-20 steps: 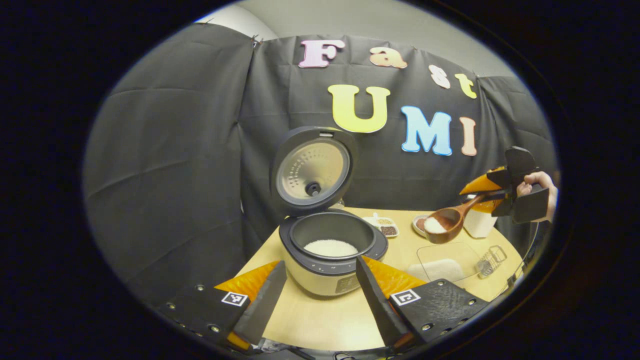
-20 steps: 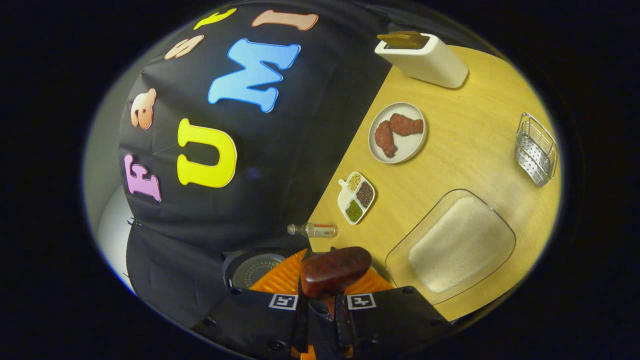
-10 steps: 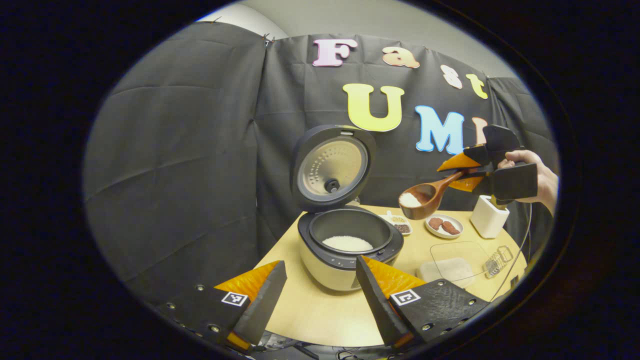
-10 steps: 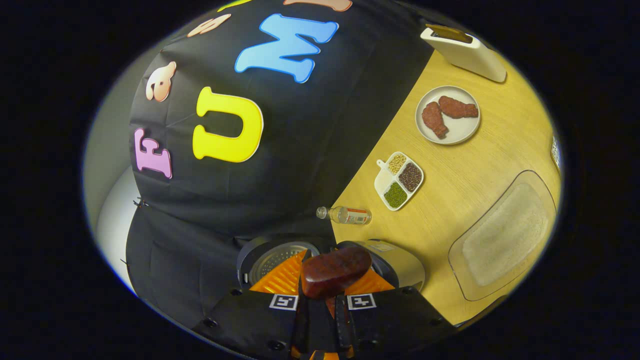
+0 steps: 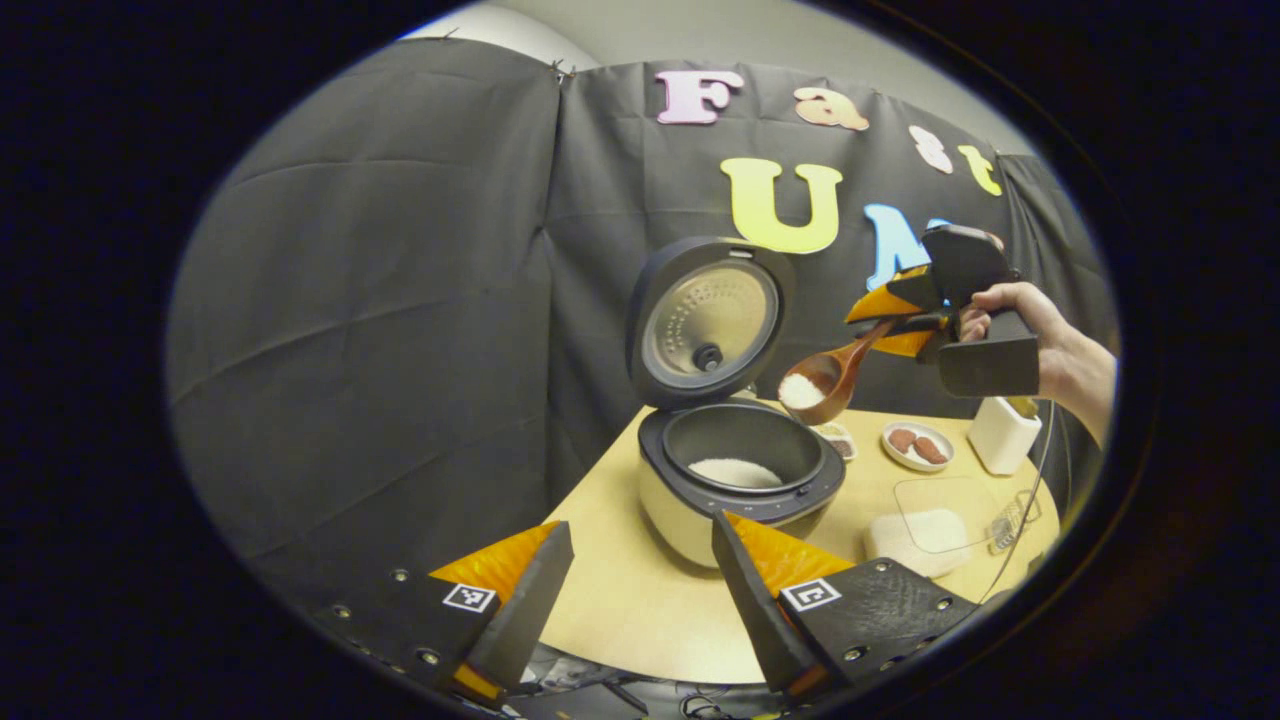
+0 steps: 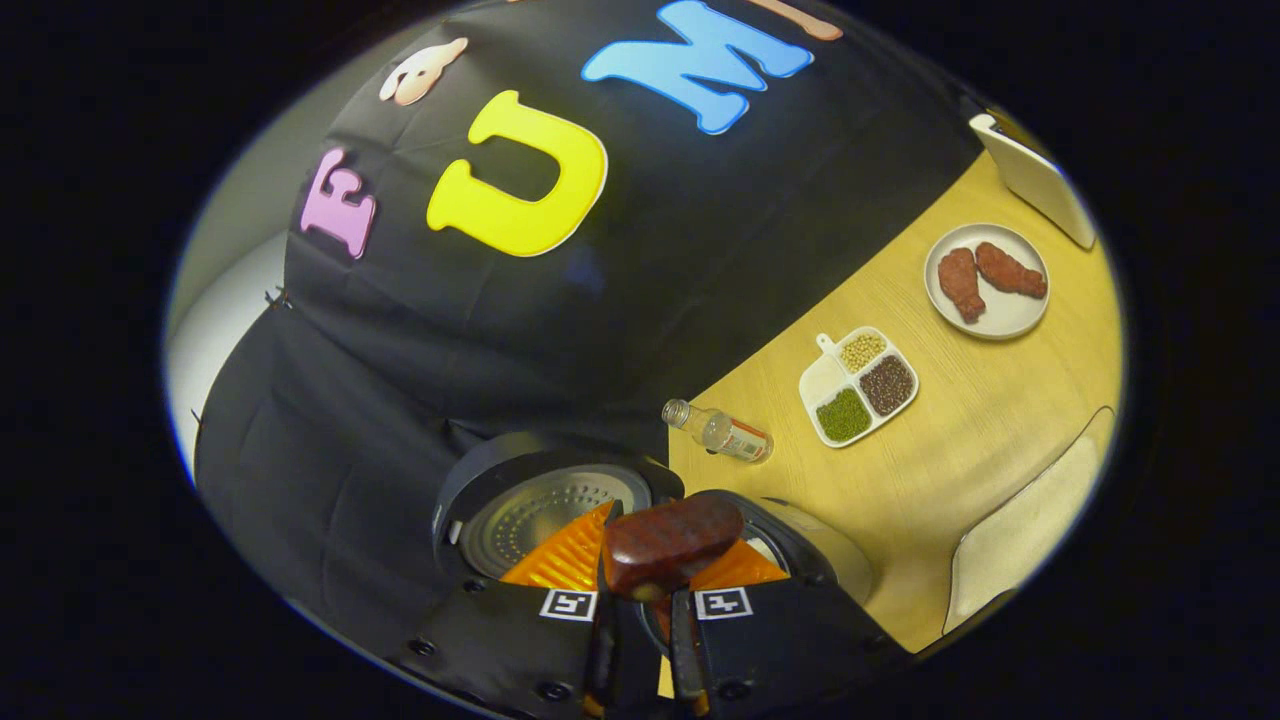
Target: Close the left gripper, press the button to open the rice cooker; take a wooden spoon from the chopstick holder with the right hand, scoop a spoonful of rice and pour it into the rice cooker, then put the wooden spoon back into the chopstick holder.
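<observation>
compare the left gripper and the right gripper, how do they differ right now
The left gripper is open with nothing between its fingers; the right gripper is shut on the wooden spoon. The left gripper sits low before the rice cooker; the right gripper is raised beside the cooker's open lid, the rice-filled spoon bowl above the pot's rim.

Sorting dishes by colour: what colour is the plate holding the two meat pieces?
White plate, clearest in the right gripper view.

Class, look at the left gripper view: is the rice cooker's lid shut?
No, the rice cooker has its lid raised upright, with rice visible in the pot.
</observation>
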Demonstrator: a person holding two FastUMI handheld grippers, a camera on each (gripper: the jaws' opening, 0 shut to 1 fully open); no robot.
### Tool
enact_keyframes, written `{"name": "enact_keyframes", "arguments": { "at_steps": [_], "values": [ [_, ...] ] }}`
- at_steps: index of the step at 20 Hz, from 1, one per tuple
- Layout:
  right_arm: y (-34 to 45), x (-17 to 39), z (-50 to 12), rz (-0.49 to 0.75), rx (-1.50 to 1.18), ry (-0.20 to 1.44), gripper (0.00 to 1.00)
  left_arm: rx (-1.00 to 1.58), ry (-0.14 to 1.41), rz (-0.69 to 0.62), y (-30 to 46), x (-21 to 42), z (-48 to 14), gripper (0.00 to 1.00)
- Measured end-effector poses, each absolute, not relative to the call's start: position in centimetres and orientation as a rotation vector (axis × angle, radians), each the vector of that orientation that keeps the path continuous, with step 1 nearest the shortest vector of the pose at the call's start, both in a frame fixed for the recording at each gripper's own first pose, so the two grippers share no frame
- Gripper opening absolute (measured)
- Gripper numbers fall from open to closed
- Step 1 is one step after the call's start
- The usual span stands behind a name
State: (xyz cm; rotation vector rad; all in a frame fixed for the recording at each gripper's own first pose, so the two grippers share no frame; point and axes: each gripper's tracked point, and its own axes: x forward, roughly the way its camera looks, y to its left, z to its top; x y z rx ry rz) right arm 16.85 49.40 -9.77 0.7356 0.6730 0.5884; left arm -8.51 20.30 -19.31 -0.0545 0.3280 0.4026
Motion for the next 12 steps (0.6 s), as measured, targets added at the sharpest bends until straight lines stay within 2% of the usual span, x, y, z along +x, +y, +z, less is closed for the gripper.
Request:
{"name": "enact_keyframes", "arguments": {
  "at_steps": [2, 3, 4, 6, 7, 8, 9, 12],
  "values": [
    [50.6, 17.3, -10.5, 0.597, 0.656, 0.636, 0.21, -0.056, 0.333, 0.412, 20.6, -8.7, -19.5, 0.88],
    [50.9, 17.4, -11.0, 0.599, 0.624, 0.622, 0.17, -0.056, 0.336, 0.416, 20.8, -8.7, -19.7, 0.88],
    [51.1, 17.5, -11.4, 0.602, 0.598, 0.609, 0.22, -0.056, 0.338, 0.419, 20.9, -8.6, -19.7, 0.87],
    [51.3, 17.5, -12.4, 0.599, 0.554, 0.590, 0.22, -0.059, 0.341, 0.422, 21.0, -8.5, -19.8, 0.88],
    [51.4, 17.5, -12.8, 0.602, 0.538, 0.581, 0.17, -0.059, 0.342, 0.422, 20.9, -8.5, -20.0, 0.88],
    [51.5, 17.3, -13.3, 0.609, 0.524, 0.576, 0.17, -0.058, 0.344, 0.421, 20.9, -8.3, -20.0, 0.88],
    [51.7, 16.9, -13.6, 0.624, 0.513, 0.570, 0.21, -0.056, 0.346, 0.420, 20.8, -8.2, -20.2, 0.88],
    [52.2, 15.6, -13.6, 0.694, 0.459, 0.514, 0.21, -0.051, 0.350, 0.415, 20.6, -8.1, -20.4, 0.88]
  ]
}}
